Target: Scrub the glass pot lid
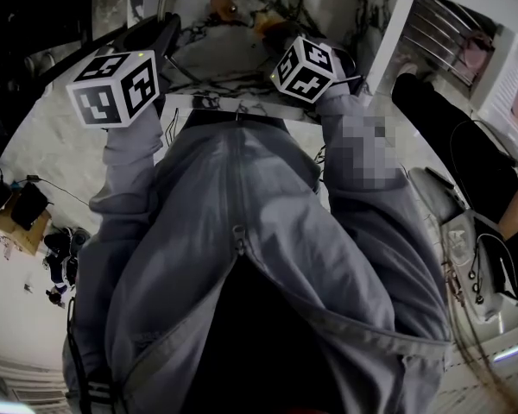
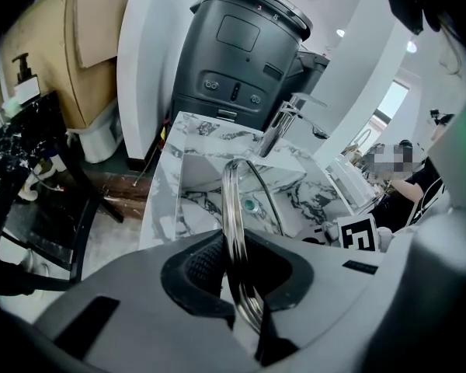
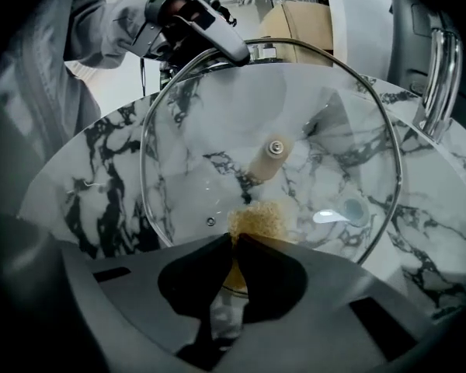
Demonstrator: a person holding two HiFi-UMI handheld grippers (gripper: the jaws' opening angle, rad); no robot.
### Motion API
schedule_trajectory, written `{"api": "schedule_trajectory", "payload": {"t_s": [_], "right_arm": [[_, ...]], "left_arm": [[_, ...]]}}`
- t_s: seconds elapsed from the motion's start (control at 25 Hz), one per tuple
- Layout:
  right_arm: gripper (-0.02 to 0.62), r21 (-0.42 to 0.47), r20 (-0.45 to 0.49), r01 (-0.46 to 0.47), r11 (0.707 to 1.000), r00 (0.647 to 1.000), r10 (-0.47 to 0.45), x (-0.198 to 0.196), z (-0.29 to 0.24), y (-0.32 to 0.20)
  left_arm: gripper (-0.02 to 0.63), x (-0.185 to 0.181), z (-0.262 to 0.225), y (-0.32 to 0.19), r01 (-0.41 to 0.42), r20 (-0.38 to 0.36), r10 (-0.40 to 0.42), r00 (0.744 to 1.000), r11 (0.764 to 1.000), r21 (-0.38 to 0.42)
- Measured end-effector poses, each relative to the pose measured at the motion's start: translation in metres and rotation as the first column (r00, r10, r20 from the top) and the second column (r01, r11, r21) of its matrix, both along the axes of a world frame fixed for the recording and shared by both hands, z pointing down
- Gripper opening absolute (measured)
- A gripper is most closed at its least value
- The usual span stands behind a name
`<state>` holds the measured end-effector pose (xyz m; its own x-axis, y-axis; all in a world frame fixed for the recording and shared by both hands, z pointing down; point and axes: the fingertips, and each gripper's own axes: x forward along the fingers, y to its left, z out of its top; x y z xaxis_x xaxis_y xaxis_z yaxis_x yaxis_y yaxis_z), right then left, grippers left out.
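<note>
Lid (image 3: 295,107): glass with a metal rim, held on its edge above the sink (image 3: 85,193), not lying in it.
Left claw (image 2: 241,286): my jaws pinch the rim of the lid; in this claw's view the lid shows edge-on, rising between the pads.
Right claw (image 3: 234,263): my jaws are pressed together on a yellow-brown sponge (image 3: 256,222).
Sponge: it lies against the lower part of the glass, just below the knob (image 3: 268,159).
Knob: pale, at the middle of the lid, seen through the glass on the far side.
Sink: white marble with dark veins, drain (image 2: 251,204) at the bottom.
Tap (image 2: 283,127): shiny metal, behind the basin.
</note>
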<state>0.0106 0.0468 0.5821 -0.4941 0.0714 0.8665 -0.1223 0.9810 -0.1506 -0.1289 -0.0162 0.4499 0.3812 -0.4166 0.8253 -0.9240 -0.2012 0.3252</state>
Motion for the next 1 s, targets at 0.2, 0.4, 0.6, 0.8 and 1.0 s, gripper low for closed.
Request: {"api": "schedule_trajectory", "payload": {"t_s": [0.2,0.4,0.6,0.8,1.0], "right_arm": [[0.041,-0.091,0.021,0.076,0.993,0.997,-0.074,-0.006,-0.004,0.030],[0.041,-0.149,0.045,0.151,0.977,0.988,-0.145,-0.018,-0.012,0.049],[0.041,-0.264,0.128,0.181,0.947,0.980,-0.151,-0.034,-0.026,0.069],[0.041,-0.435,0.265,0.175,0.883,0.962,-0.060,-0.058,-0.049,0.081],[0.041,-0.500,0.404,0.155,0.852,0.912,0.071,-0.070,-0.094,0.063]], "left_arm": [[0.054,0.000,0.000,0.001,-0.006,0.008,0.006,1.000,1.000,0.007],[0.052,0.000,-0.001,0.002,-0.012,0.011,0.012,1.000,1.000,0.017],[0.051,0.001,-0.005,0.004,-0.020,0.016,0.020,1.000,0.999,0.029],[0.051,0.002,-0.007,0.005,-0.029,0.021,0.028,0.999,0.999,0.034],[0.052,0.003,-0.007,0.004,-0.032,0.020,0.032,0.999,0.999,0.034]]}}
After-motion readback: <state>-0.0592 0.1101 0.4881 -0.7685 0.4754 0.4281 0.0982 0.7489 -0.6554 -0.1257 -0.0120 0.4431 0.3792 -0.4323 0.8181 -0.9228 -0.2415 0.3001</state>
